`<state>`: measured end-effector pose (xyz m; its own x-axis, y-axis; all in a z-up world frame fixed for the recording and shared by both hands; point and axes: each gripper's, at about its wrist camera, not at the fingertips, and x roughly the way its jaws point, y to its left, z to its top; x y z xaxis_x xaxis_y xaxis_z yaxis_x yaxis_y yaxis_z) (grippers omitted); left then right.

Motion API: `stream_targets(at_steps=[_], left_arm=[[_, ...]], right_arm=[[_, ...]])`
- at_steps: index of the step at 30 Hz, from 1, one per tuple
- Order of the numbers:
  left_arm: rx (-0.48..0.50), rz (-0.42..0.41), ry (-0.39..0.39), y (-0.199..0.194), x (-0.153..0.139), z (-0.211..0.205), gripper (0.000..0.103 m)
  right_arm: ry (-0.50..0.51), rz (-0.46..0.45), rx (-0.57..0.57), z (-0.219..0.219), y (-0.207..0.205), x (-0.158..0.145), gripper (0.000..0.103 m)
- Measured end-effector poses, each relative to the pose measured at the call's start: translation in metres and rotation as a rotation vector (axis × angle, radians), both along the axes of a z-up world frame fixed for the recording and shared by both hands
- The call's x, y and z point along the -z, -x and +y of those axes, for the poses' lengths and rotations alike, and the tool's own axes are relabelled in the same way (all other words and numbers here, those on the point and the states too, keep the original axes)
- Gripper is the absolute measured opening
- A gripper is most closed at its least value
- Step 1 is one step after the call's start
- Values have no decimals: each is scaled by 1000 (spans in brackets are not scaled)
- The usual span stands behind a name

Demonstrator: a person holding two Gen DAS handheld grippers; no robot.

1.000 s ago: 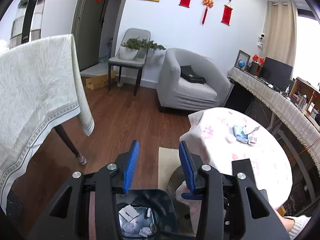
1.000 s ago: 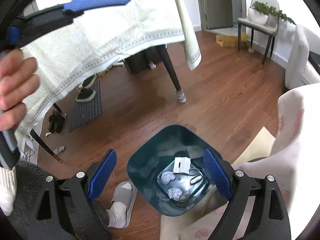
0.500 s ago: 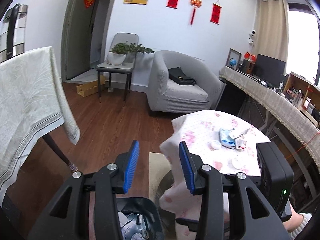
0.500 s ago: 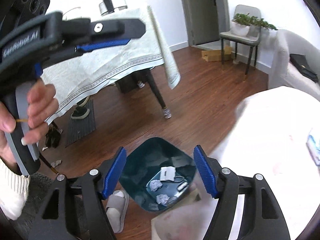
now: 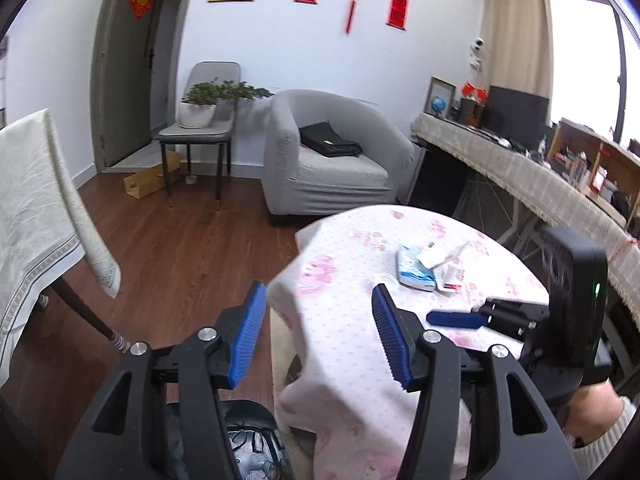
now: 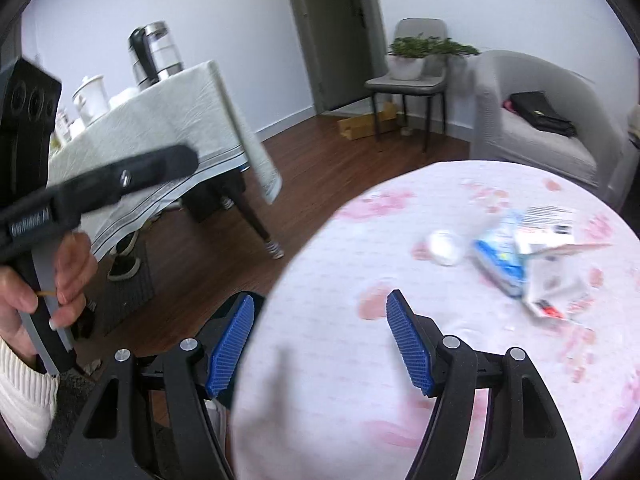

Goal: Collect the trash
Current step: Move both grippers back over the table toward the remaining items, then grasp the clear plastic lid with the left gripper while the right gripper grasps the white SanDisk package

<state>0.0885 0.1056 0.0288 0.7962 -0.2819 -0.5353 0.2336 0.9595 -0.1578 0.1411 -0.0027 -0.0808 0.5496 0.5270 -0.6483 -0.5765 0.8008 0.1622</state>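
Observation:
A round table (image 5: 344,304) with a pink-flowered cloth holds trash: a blue-and-white packet (image 5: 412,270), white wrappers (image 5: 440,258) and a small white wad (image 6: 444,246). The packet (image 6: 498,256) and wrappers (image 6: 548,248) also show in the right wrist view. My left gripper (image 5: 316,336) is open and empty at the table's near edge. My right gripper (image 6: 320,340) is open and empty over the table (image 6: 360,360), short of the trash. The dark bin (image 5: 248,448) sits on the floor below the left gripper, mostly hidden.
A second table with a pale cloth (image 6: 160,132) stands to the left, with a kettle (image 6: 156,52) on it. A grey armchair (image 5: 332,160) and a chair with a plant (image 5: 200,120) stand by the far wall. A long desk (image 5: 520,168) runs along the right.
Both grippers have risen from over the bin to the round table's top. The bin has dropped almost out of view. The trash on the table is now closer.

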Motion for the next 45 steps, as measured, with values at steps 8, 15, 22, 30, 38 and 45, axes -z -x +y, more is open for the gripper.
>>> stream_targets(at_steps=[8, 15, 22, 30, 38, 45], left_arm=[[119, 37, -49, -17, 17, -56, 64], [218, 95, -78, -32, 39, -97, 68], [311, 148, -167, -44, 64, -139, 68], [358, 195, -237, -58, 86, -162, 67], [382, 216, -242, -70, 91, -170, 61], [404, 221, -255, -71, 94, -175, 57]], right_arm=[[9, -23, 96, -56, -7, -6, 70], [0, -32, 187, -104, -13, -10, 70], [4, -18, 255, -141, -23, -8, 70], [26, -6, 266, -151, -39, -5, 86], [54, 3, 258, -153, -56, 3, 92], [60, -2, 220, -144, -63, 2, 97]])
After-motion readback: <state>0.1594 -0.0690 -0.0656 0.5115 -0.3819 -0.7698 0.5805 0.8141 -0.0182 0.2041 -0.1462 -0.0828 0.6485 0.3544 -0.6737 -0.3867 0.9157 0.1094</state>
